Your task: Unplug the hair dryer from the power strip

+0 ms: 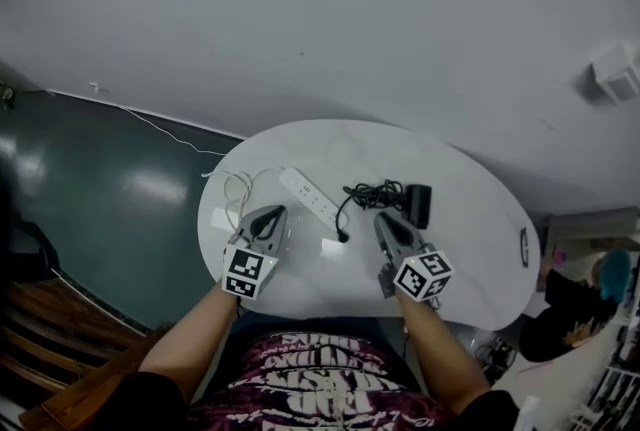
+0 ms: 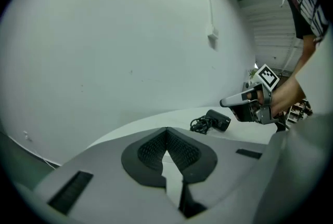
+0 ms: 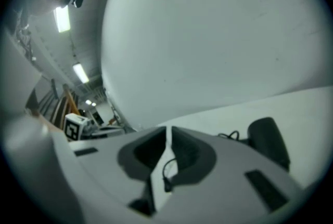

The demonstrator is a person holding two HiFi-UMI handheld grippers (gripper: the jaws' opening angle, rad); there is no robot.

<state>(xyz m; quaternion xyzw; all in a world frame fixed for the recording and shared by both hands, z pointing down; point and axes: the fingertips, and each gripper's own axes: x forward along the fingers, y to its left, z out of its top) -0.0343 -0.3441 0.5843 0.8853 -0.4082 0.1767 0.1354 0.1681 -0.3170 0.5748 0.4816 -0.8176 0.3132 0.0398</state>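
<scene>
On the white oval table (image 1: 480, 259) lies a white power strip (image 1: 310, 196). Right of it rests the black hair dryer (image 1: 418, 204) (image 2: 218, 120) (image 3: 268, 140) with its bunched cord (image 1: 375, 194) (image 2: 200, 124). The cord's plug (image 1: 343, 237) lies on the tabletop, apart from the strip. My left gripper (image 1: 272, 215) (image 2: 166, 132) hovers at the strip's near left with its pads touching and nothing between them. My right gripper (image 1: 384, 222) (image 3: 167, 132) (image 2: 225, 102) hangs just short of the dryer, all but shut with a thin slit. The cord's end (image 3: 167, 171) shows through the slit, down on the table.
The strip's white lead (image 1: 235, 187) loops off the table's left edge. A small dark object (image 1: 523, 247) sits at the table's right rim. A pale wall rises behind, dark green floor (image 1: 100, 199) lies to the left, and clutter stands at the far right.
</scene>
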